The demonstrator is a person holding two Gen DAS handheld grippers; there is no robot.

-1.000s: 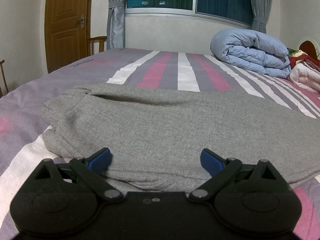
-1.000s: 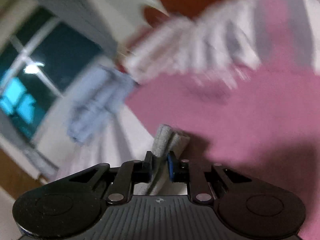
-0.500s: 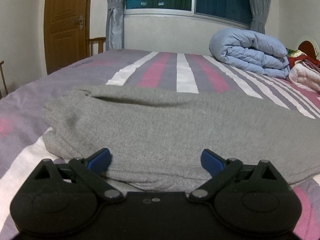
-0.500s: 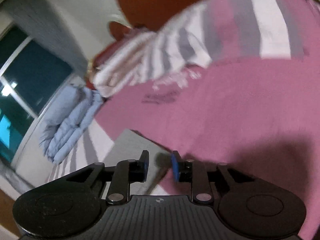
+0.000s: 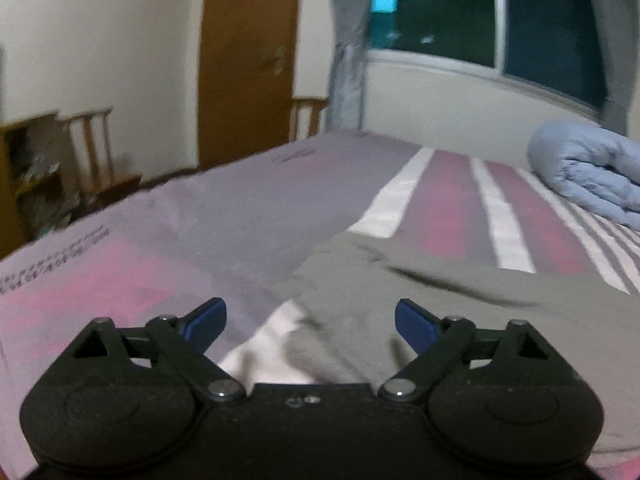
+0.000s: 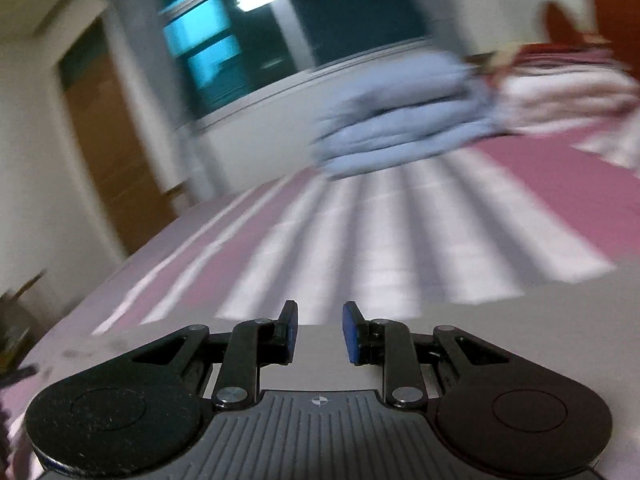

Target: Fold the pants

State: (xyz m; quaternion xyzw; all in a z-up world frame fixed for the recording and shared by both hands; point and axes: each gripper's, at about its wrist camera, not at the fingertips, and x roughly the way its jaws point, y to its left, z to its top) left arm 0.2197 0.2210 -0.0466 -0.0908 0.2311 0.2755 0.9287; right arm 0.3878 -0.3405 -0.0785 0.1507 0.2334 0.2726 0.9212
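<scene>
Grey pants lie folded on the striped bed, stretching from the centre to the right edge of the left wrist view. My left gripper is wide open and empty, just above the pants' left end. In the blurred right wrist view the grey pants fill the lower right under my right gripper, which is open and empty, its jaws a narrow gap apart.
The bed has pink, grey and white stripes. A rolled blue duvet lies at its far right, also seen in the right wrist view. Wooden chairs and a door stand beyond the left bed edge.
My right gripper let go of the grey pants edge, opened, and swung round toward the window. My left gripper, still open, turned left toward the pants' left end.
</scene>
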